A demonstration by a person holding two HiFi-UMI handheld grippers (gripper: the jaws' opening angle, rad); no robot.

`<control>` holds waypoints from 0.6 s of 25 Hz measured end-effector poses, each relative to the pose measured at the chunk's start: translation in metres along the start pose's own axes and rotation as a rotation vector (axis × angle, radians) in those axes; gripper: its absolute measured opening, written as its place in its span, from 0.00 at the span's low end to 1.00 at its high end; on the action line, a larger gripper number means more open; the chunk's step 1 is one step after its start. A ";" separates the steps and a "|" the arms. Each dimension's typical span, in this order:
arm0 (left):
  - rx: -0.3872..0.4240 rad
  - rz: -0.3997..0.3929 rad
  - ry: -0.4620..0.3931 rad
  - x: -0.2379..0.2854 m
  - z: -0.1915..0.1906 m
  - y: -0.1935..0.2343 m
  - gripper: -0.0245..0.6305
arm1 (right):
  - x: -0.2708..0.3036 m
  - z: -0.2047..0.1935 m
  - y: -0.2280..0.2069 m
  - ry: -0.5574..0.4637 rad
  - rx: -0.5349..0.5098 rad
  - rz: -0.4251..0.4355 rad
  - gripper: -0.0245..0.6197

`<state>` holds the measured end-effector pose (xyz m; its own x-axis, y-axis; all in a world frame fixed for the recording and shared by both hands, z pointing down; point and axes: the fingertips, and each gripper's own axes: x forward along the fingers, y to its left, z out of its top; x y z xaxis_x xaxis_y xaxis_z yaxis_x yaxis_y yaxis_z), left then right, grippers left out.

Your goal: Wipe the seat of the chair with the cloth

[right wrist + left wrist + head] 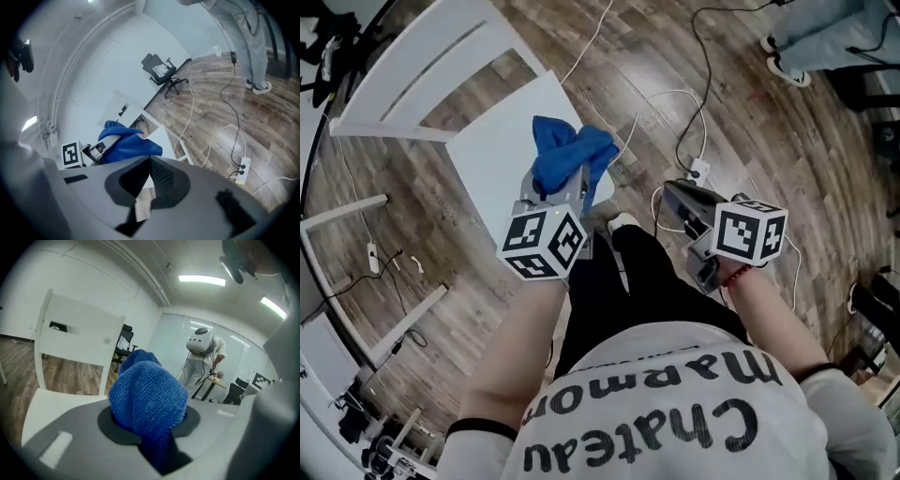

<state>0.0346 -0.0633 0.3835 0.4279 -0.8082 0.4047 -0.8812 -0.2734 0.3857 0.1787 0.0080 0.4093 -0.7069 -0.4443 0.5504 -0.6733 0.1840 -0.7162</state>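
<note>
The white chair stands ahead and to my left, its seat (502, 141) facing up and its backrest (422, 70) beyond. A crumpled blue cloth (570, 152) is bunched over the seat's near right corner, and my left gripper (565, 190) is shut on it. In the left gripper view the cloth (147, 397) bulges out between the jaws, with the backrest (79, 338) behind. My right gripper (673, 194) hangs to the right over the floor, off the chair; its jaws are shut with nothing in them (149, 161). From there the cloth (126, 143) shows beside the seat (165, 136).
White cables and a power strip (698, 171) lie on the wooden floor right of the chair. Another person (825, 33) stands at the far right. White frame bars (347, 214) lie at the left. An office chair (161, 72) stands by the wall.
</note>
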 end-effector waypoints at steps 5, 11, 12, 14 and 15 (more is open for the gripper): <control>-0.060 0.015 -0.173 -0.069 0.077 0.008 0.23 | 0.011 0.040 0.077 -0.002 -0.182 0.103 0.06; -0.063 0.085 -0.423 -0.168 0.163 0.025 0.23 | 0.025 0.106 0.196 -0.088 -0.480 0.235 0.06; -0.076 0.099 -0.460 -0.188 0.172 0.027 0.23 | 0.023 0.109 0.215 -0.097 -0.513 0.253 0.06; -0.097 0.099 -0.519 -0.223 0.188 0.029 0.23 | 0.017 0.110 0.251 -0.114 -0.570 0.289 0.06; -0.099 0.088 -0.540 -0.238 0.194 0.028 0.23 | 0.013 0.110 0.268 -0.124 -0.595 0.309 0.06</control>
<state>-0.1312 0.0205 0.1369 0.1670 -0.9854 -0.0338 -0.8747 -0.1640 0.4560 0.0128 -0.0446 0.1769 -0.8797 -0.3845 0.2798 -0.4742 0.7535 -0.4553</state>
